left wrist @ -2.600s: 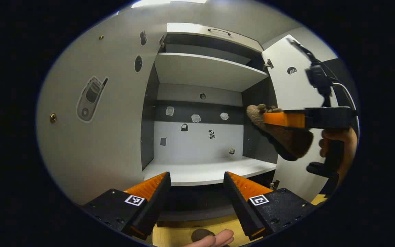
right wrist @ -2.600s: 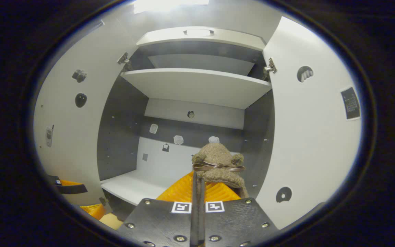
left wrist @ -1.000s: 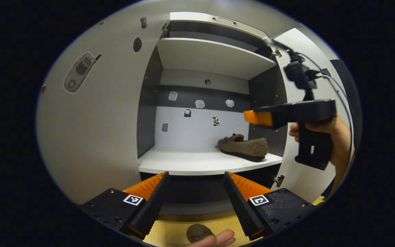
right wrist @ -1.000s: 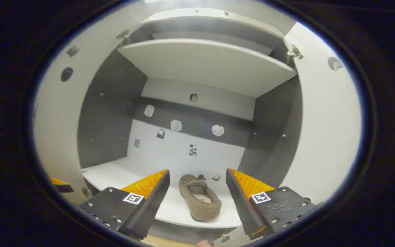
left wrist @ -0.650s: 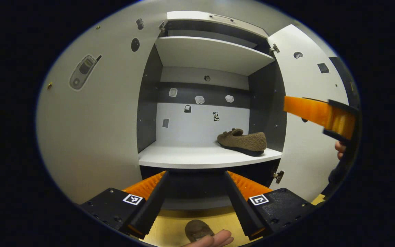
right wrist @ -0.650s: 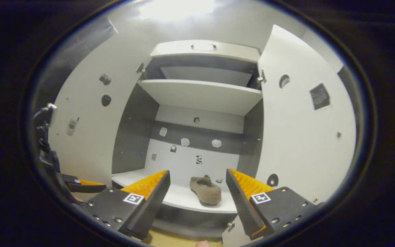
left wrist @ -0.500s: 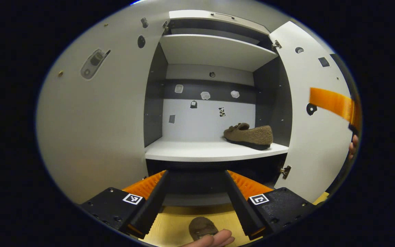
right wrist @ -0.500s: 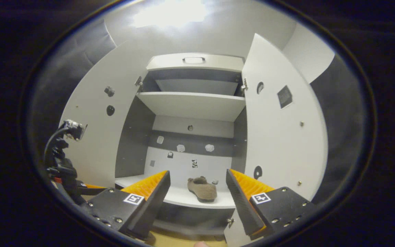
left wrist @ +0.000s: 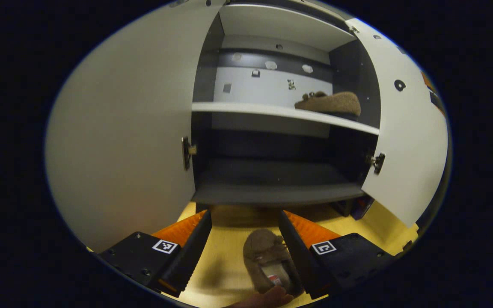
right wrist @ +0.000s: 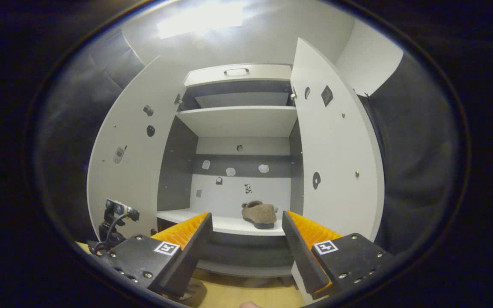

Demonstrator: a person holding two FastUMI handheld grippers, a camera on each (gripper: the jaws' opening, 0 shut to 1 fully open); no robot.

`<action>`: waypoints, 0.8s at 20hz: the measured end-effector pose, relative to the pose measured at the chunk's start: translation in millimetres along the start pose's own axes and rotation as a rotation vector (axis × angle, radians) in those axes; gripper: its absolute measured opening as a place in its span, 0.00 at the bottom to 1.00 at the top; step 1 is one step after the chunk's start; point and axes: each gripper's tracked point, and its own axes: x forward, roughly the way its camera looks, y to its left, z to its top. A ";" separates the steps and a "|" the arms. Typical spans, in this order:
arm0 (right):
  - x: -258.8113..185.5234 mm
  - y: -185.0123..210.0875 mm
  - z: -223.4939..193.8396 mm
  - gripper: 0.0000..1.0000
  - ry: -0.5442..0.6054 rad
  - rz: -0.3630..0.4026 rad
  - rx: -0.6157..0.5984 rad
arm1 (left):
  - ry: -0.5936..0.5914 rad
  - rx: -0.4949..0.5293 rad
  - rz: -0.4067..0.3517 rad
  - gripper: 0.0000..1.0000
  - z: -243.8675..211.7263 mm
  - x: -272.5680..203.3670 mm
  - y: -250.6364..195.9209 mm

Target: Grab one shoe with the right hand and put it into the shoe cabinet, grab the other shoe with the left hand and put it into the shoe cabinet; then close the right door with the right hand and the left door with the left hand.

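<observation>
One brown fuzzy shoe (left wrist: 330, 102) rests on the right side of the cabinet's white shelf (left wrist: 246, 109); the right gripper view has this shoe (right wrist: 259, 214) straight ahead. The second brown shoe (left wrist: 268, 261) lies on the yellow wooden floor, toe toward the cabinet. My left gripper (left wrist: 244, 216) hangs open over it, the shoe sitting between the spread fingers and nearer the right one. A fingertip (left wrist: 268, 297) shows just behind the shoe. My right gripper (right wrist: 246, 216) stands open and holds nothing, back from the cabinet.
Both cabinet doors stand open: the left door (left wrist: 122, 128) and the right door (left wrist: 400, 128). Under the white shelf is a dark lower shelf (left wrist: 272, 192). A drawer with a handle (right wrist: 238, 72) tops the cabinet. Part of the other gripper's rig (right wrist: 116, 214) shows low left.
My right gripper let go of the first shoe on the shelf and pulled back. My left gripper tipped down toward the floor, so the second shoe now lies between its fingers.
</observation>
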 end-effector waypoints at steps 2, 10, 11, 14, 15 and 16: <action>2.6 -9.0 -16.1 0.98 0.023 -0.026 -0.015 | 0.076 0.003 -0.020 0.99 -30.9 3.4 -4.1; 5.6 -4.0 -57.4 0.98 0.105 -0.003 -0.053 | 0.227 0.020 -0.017 0.97 -97.6 11.1 -10.6; 6.8 -4.4 -61.1 0.98 0.109 -0.005 -0.065 | 0.228 0.050 -0.013 0.90 -98.7 13.6 -10.0; 5.1 -5.7 -67.4 0.98 0.123 -0.007 -0.083 | 0.293 0.059 -0.063 0.82 -111.9 13.8 -18.4; 4.4 -4.8 -68.5 0.98 0.123 -0.001 -0.079 | 0.320 0.050 -0.064 0.76 -119.1 14.1 -16.6; 3.6 -4.7 -69.6 0.98 0.125 0.002 -0.074 | 0.342 0.036 -0.062 0.73 -127.4 15.3 -13.8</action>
